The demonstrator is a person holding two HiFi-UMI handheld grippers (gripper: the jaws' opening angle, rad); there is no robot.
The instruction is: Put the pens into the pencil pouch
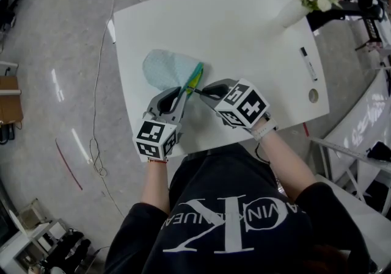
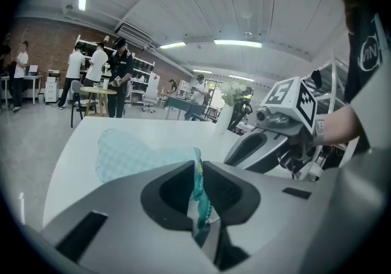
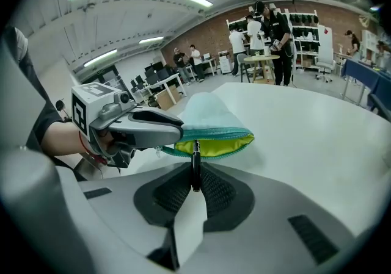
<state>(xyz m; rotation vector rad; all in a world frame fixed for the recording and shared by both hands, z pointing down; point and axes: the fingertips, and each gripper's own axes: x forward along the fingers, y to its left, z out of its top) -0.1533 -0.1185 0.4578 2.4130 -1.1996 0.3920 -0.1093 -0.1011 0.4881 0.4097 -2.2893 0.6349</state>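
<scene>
Right gripper (image 3: pixel 194 176) holds pen (image 3: pixel 195 155) at pouch (image 1: pixel 164 66) mouth; left gripper (image 2: pixel 197 184) pinches pouch rim.

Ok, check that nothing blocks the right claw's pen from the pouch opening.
Nothing visible does. The pen in the right claw points at the open mouth of the pouch, where the yellow lining shows. The left claw grips the rim beside that path, not across it.
</scene>
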